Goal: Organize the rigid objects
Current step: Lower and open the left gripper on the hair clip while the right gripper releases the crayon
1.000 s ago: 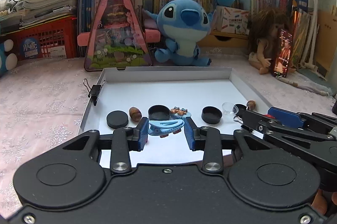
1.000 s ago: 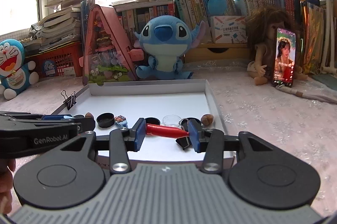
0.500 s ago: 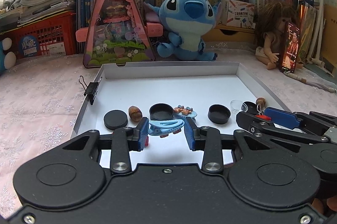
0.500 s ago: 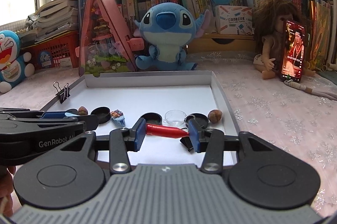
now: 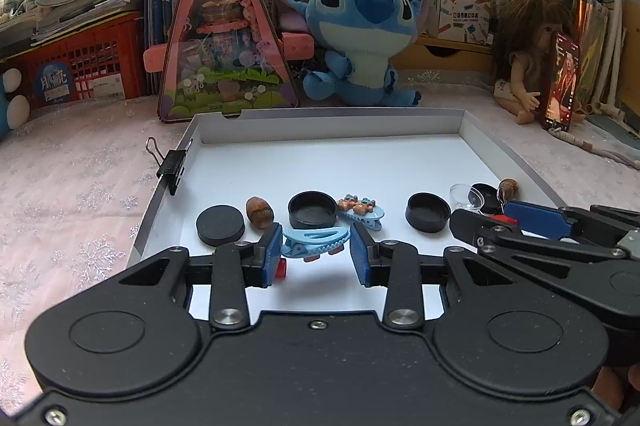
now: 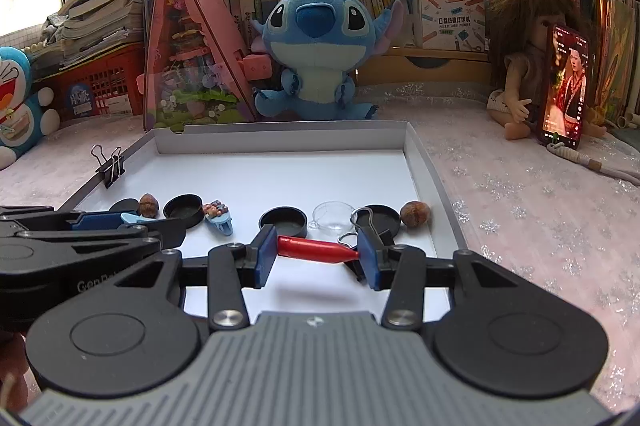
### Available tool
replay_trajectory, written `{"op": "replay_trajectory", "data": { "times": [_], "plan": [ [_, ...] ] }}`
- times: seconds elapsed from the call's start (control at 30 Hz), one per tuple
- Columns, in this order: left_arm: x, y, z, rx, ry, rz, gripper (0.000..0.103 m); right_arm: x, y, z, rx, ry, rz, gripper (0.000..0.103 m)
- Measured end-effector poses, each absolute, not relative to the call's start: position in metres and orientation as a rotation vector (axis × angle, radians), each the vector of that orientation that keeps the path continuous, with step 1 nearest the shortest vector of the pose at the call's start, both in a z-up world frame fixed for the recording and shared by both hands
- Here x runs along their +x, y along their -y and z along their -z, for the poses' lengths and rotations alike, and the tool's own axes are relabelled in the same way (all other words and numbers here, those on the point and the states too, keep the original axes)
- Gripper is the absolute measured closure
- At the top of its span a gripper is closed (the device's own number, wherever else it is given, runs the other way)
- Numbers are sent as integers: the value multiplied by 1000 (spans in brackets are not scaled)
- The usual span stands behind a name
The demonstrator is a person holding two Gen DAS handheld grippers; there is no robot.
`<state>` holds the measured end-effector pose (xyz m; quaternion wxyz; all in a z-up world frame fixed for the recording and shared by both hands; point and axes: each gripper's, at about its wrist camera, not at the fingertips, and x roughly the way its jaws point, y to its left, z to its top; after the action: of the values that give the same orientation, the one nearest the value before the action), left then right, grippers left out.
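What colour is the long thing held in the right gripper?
Red. The long thing lies crosswise in the right gripper; the right wrist view shows it best.

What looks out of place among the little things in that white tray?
Nothing is spilled or broken. One oddity: a black binder clip is clamped on the white tray's left wall, not lying inside with the caps, nuts and hair clips. A clear cup lies tipped beside a black cap.
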<state>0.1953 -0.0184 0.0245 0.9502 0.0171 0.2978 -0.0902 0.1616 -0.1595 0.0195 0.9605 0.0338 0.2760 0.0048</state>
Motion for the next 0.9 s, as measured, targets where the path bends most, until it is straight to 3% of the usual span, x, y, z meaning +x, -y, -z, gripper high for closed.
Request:
{"op": "replay_trajectory", "data": {
  "times": [0.53,0.73,0.8,0.9],
  "plan": [
    [195,19,-25,34,-601,186,66,165,159,-19,69,-560,-5,51],
    [193,16,-27,29,-598,182,57,163,160,-20,71,-557,1,50],
    [192,16,-28,33,-594,174,53,163,161,-21,70,-553,6,41],
    [191,13,-30,22,-594,169,44,162,164,-22,77,-555,12,39]
  ]
}}
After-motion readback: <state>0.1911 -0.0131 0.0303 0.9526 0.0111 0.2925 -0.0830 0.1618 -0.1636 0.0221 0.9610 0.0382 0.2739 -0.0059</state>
